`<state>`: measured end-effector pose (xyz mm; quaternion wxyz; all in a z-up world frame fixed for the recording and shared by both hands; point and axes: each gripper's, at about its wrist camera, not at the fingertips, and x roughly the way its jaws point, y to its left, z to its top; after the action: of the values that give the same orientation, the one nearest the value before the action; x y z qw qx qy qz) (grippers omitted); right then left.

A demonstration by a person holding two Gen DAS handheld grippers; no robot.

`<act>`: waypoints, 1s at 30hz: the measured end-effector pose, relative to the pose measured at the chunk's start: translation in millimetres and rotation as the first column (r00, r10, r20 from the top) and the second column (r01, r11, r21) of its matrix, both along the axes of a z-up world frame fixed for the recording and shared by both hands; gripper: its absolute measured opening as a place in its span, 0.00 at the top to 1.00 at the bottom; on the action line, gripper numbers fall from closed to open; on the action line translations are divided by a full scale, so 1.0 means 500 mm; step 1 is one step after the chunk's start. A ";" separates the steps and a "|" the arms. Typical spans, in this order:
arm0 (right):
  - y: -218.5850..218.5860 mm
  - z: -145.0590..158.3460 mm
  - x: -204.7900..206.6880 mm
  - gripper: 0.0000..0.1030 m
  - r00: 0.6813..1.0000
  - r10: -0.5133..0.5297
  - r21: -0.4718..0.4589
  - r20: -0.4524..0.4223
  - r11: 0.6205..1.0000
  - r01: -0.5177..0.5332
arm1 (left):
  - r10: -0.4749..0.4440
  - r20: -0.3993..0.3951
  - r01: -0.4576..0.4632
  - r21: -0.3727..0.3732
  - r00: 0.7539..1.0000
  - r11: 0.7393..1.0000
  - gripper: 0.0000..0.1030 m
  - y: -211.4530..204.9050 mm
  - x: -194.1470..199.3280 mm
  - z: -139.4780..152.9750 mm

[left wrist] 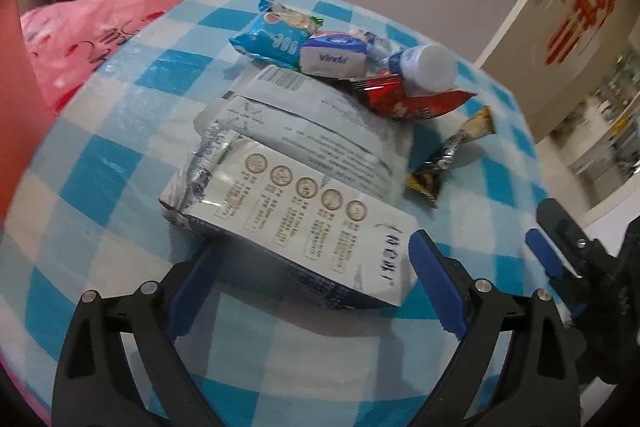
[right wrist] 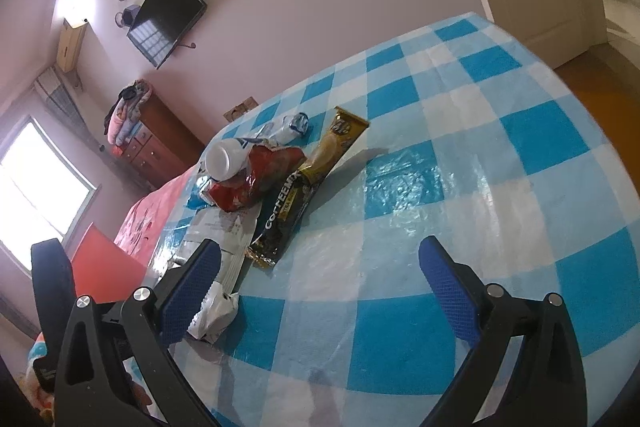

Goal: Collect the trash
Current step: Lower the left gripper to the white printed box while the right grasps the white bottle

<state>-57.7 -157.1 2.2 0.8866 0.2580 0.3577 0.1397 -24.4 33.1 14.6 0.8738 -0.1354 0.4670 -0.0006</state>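
At lower centre, my left gripper point(left wrist: 316, 267) straddles the flattened white printed carton point(left wrist: 288, 223), jaws wide, gripping nothing. It looks light and crushable, so I'd pinch its near edge. My right gripper point(right wrist: 320, 279) gapes empty over the blue-checked plastic tablecloth point(right wrist: 460, 187).

Left gripper point(left wrist: 316, 267) spread wide; right gripper point(right wrist: 320, 267) likewise.

"Vinda" stands on the white tissue pack point(left wrist: 334, 58), upper centre of the left view; "COFFEEMIX" on the black-and-gold sachet point(right wrist: 298, 199), centre-left of the right view.
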 end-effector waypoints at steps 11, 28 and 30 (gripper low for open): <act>0.021 -0.005 0.031 0.05 0.999 0.037 0.013 -0.021 0.999 -0.037 | 0.112 -0.037 -0.114 -0.053 0.993 0.992 0.09 0.049 0.031 -0.007; 0.037 0.029 0.067 0.05 0.998 0.057 0.056 -0.030 0.997 -0.056 | 0.043 -0.028 -0.042 0.020 0.999 0.999 0.04 0.080 0.055 -0.010; 0.053 0.038 0.069 0.05 0.997 0.067 0.026 -0.032 0.997 -0.066 | 0.038 -0.027 -0.038 0.019 0.999 0.999 0.04 0.083 0.055 -0.010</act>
<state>-22.9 -130.8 21.2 0.8723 0.2590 0.3787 0.1692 3.3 74.9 9.4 0.8684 -0.1361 0.4762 0.0223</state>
